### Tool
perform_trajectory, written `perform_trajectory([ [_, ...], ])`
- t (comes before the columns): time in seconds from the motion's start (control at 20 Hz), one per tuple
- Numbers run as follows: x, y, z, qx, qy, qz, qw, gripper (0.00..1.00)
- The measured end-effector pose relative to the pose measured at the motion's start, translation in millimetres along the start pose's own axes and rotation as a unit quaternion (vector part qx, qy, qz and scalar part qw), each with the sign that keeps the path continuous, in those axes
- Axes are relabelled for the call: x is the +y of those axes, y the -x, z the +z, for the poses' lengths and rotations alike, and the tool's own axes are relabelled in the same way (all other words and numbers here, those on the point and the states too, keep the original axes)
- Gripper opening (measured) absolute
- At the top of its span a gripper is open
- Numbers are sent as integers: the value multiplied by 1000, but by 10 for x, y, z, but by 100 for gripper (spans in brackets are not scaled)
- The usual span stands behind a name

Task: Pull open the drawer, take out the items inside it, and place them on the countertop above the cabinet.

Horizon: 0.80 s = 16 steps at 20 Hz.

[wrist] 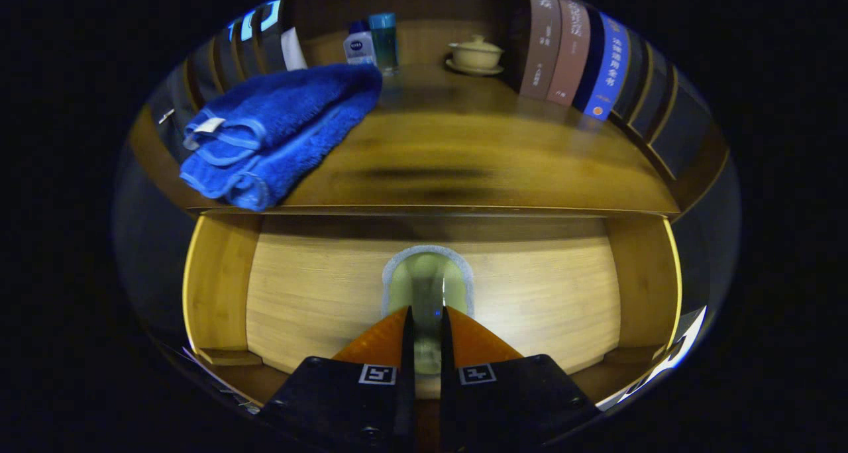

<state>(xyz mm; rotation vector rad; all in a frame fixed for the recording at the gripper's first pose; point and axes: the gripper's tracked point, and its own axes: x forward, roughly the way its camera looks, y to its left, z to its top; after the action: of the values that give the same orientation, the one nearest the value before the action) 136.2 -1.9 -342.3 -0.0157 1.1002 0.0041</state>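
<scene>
The wooden drawer [318,294] stands pulled open below the countertop [477,155]. On the drawer floor sits a round pale-green item with a grey rim [457,271], like a small cup or dish. My gripper [426,312] is down inside the drawer, its fingers nearly together and pressing on the near edge of this item, which shows in the narrow gap between them. A folded blue towel [278,132] lies on the countertop's left part, overhanging the front edge.
At the back of the countertop stand a small white bottle [360,46], a teal bottle [385,41] and a lidded cream teacup on a saucer [475,54]. Books [573,52] line the right side; dark binders [228,59] line the left. Drawer side walls [218,281] flank the fingers.
</scene>
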Motion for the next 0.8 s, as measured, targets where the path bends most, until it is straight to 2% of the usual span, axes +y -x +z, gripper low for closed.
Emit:
perform_trajectory([
  [0.25,0,616,55,-67,0,5,998,19],
  [0.4,23,884,260,-109,-10,15,994,19],
  [0.6,20,956,719,-143,-20,23,989,19],
  [0.8,-50,839,1322,-159,-31,22,987,19],
])
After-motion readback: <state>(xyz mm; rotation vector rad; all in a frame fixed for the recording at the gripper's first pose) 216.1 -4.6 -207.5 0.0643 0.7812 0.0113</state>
